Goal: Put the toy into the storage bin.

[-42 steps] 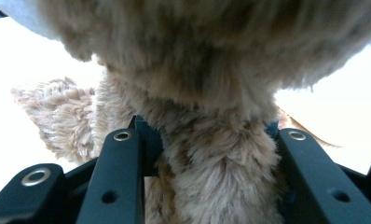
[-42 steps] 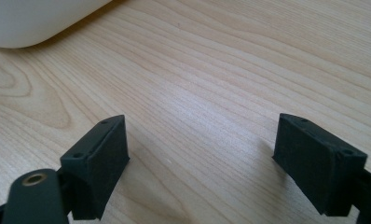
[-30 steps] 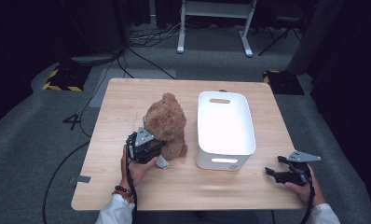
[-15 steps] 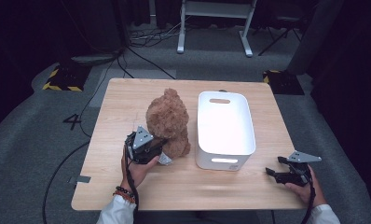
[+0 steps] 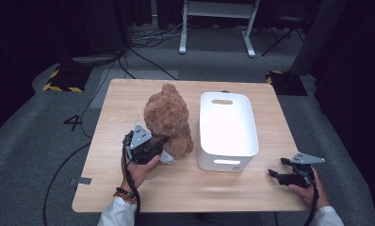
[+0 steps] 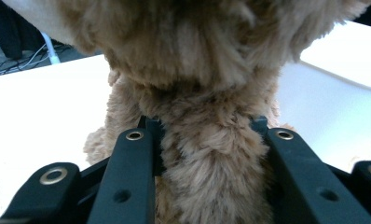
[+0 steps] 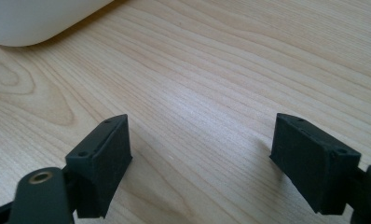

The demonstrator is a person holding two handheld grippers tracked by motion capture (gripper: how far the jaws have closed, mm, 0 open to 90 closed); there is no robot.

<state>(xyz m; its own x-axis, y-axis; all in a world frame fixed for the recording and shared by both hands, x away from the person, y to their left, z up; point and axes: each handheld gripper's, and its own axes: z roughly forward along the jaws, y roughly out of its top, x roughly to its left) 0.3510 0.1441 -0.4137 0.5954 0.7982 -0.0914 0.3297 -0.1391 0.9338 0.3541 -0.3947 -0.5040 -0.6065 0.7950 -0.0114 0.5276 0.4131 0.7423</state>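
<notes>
Tabletop (image 5: pixel 129 108): left claw (image 5: pixel 158 147) clamps teddy bear (image 5: pixel 169 117) sideways.

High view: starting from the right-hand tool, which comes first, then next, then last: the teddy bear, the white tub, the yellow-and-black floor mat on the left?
From the right tool:
1. White tub, just to its left on the table.
2. Teddy bear, beyond the tub, clamped by the left tool.
3. Yellow-and-black mat, on the floor past the table's far left corner.

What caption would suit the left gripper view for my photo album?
Black tongs squeezing the fluffy brown teddy bear from both sides above a pale table.
</notes>
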